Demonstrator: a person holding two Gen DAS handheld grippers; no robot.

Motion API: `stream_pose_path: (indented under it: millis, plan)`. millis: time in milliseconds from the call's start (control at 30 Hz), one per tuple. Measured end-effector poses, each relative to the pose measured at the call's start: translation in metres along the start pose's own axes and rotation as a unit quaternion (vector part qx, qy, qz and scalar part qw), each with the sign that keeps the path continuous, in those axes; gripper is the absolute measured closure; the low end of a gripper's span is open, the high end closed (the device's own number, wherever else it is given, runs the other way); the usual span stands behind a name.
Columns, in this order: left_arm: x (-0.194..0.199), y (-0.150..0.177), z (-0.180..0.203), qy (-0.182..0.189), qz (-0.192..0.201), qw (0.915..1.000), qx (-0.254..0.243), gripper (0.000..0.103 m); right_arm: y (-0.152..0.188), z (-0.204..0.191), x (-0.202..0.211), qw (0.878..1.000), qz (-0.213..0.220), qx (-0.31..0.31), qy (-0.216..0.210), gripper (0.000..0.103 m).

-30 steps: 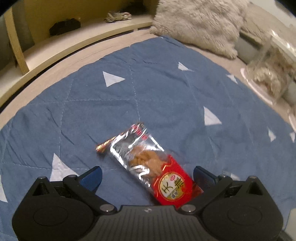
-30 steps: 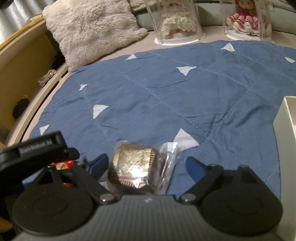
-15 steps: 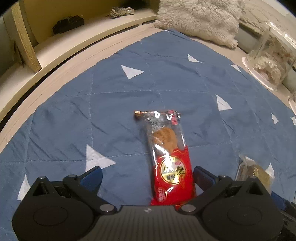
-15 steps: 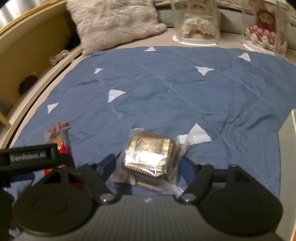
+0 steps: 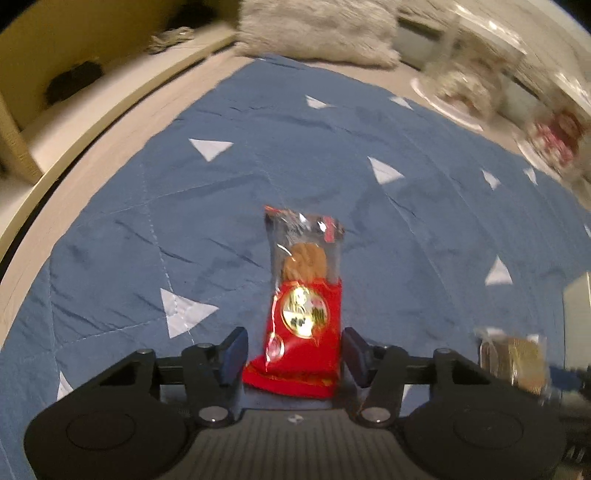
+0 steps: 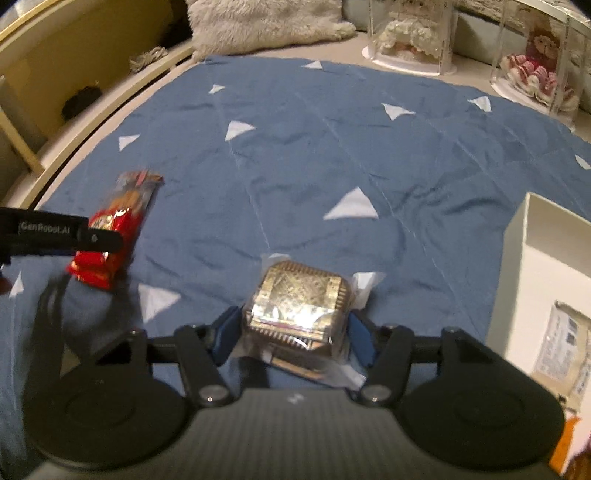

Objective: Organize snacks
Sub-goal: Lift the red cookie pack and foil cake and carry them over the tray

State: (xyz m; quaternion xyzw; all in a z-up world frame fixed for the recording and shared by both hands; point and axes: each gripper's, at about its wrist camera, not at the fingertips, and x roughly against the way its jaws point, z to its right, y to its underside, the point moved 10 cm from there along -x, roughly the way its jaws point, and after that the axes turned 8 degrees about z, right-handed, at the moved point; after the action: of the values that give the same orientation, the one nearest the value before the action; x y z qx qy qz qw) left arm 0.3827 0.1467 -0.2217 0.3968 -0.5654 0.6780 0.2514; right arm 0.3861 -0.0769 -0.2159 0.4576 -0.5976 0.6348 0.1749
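Note:
My left gripper (image 5: 293, 354) is shut on a red and clear cookie packet (image 5: 304, 306), held upright above the blue quilt (image 5: 221, 206). The packet and the left gripper also show in the right wrist view (image 6: 110, 229). My right gripper (image 6: 291, 338) is shut on a gold square snack in a clear wrapper (image 6: 299, 301), lifted off the quilt (image 6: 332, 155). That gold snack shows at the right of the left wrist view (image 5: 517, 360). A white box (image 6: 532, 258) stands at the right with a pale packet (image 6: 565, 347) inside.
A furry cushion (image 6: 266, 22) lies at the quilt's far edge. Two clear display cases with dolls (image 6: 410, 33) (image 6: 535, 70) stand at the far right. A wooden shelf edge (image 5: 92, 122) curves along the left.
Both grippers have closed on their snacks and lifted them off the quilt. The view has swung right, and the white box has come further into the right wrist view.

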Motion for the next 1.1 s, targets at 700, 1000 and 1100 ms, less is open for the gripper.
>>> stream_pose_path:
  millis: [700,1000,1100]
  plan:
    - [-0.025,-0.013,0.006,-0.007,0.018,0.9998,0.000,0.042,-0.004,0.017,-0.026,0.994,-0.020,-0.096,0.042,0.021]
    - [-0.027,-0.013,0.006,-0.014,0.019,0.9996,-0.013,0.058,-0.006,0.014,-0.033,0.992,-0.019,-0.101,0.070,0.024]
    - [-0.024,-0.014,0.005,-0.006,0.022,0.9997,-0.003,0.059,-0.007,0.012,-0.032,0.993,-0.018,-0.096,0.069,0.031]
